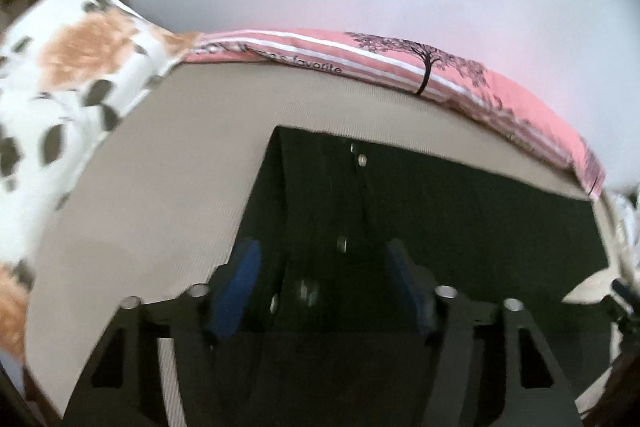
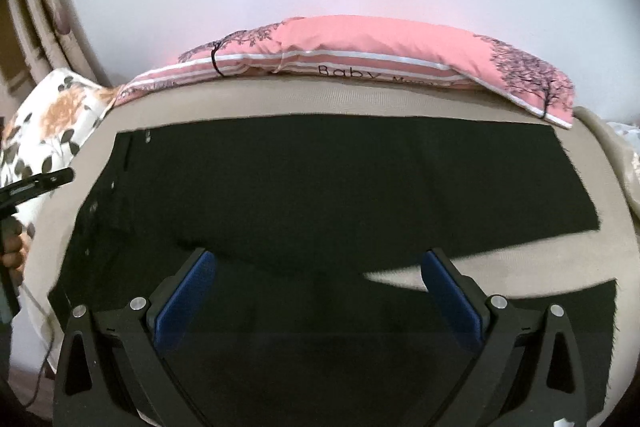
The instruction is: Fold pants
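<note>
At far left we see a floral pillow (image 1: 68, 75), cut off by the lens rim, beside the beige mattress (image 1: 160, 167). The black pants (image 2: 320, 179) lie flat across the mattress; their near edge is hidden behind both tools, and dark fabric swallows most detail beyond a few metal rivets. The left gripper (image 1: 324, 279) hangs over the waistband end, fingers spread with nothing between them. The right gripper (image 2: 320, 291) is spread wider over the legs. Along the far edge lies a pink pillow (image 2: 360, 51), its lettering partly hidden.
</note>
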Tool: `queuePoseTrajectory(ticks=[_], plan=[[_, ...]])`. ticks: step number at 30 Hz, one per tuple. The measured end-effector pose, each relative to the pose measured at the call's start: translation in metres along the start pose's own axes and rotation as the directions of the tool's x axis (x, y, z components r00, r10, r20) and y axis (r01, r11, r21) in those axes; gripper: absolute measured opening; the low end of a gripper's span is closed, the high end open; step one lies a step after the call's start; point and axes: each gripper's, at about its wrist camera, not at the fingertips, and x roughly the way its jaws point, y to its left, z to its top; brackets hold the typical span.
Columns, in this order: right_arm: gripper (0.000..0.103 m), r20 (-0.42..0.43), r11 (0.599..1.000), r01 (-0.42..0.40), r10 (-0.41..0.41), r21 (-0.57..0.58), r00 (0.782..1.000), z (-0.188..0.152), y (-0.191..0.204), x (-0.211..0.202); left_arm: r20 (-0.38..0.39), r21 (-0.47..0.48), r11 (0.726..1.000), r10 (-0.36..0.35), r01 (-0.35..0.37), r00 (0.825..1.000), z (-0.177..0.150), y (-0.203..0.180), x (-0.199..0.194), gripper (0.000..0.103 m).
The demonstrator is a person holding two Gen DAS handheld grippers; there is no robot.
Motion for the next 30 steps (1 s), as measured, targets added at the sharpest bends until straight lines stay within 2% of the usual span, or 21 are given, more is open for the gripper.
queuePoseTrajectory(ticks=[3,7,11,15,16,18,19,22,25,27,29,30], plan=[[0.102,-0.018,0.999,-0.015,0.015,0.032,1.0,0.011,-0.003,0.017,-0.054,-0.05,0.996,-0.071,0.068,0.996,0.027,0.018,0.034,0.05],[0.102,-0.044,0.997,-0.018,0.021,0.075,0.999,0.02,-0.006,0.04,-0.116,-0.115,0.987,-0.129,0.116,0.985,0.047,0.04,0.073,0.036],[0.102,-0.067,0.997,-0.008,0.014,0.08,0.998,0.027,-0.004,0.06,-0.151,-0.165,0.969,-0.21,0.185,0.966,0.06,0.056,0.1,0.035],[0.102,-0.07,0.997,-0.008,0.014,0.074,0.997,0.034,0.001,0.074,-0.188,-0.186,0.948,-0.292,0.258,0.938,0.065,0.061,0.115,0.035],[0.102,-0.07,0.997,-0.008,0.013,0.07,0.997,0.036,0.002,0.076,-0.19,-0.187,0.939,-0.323,0.289,0.927,0.067,0.06,0.117,0.03],[0.102,-0.066,0.998,-0.006,0.01,0.058,0.998,0.039,0.006,0.081,-0.192,-0.199,0.925,-0.36,0.323,0.913,0.07,0.06,0.118,0.029],[0.102,-0.063,0.999,-0.007,0.011,0.051,0.998,0.04,0.008,0.083,-0.189,-0.21,0.912,-0.391,0.352,0.901,0.072,0.06,0.118,0.026],[0.102,-0.062,0.999,-0.007,0.009,0.035,0.998,0.043,0.012,0.091,-0.18,-0.227,0.888,-0.442,0.4,0.879,0.079,0.059,0.119,0.019],[0.102,-0.068,0.999,-0.018,0.02,0.033,0.998,0.043,0.015,0.099,-0.195,-0.204,0.893,-0.438,0.401,0.877,0.084,0.055,0.125,0.019],[0.102,-0.071,0.999,-0.019,0.021,0.026,0.997,0.043,0.016,0.102,-0.216,-0.205,0.893,-0.44,0.4,0.872,0.087,0.055,0.134,0.019],[0.102,-0.069,0.999,-0.031,0.033,0.022,0.997,0.044,0.016,0.104,-0.229,-0.215,0.884,-0.459,0.415,0.858,0.092,0.051,0.144,0.019],[0.102,-0.068,0.999,-0.037,0.038,0.016,0.997,0.045,0.017,0.105,-0.229,-0.217,0.884,-0.458,0.414,0.859,0.093,0.051,0.147,0.019]])
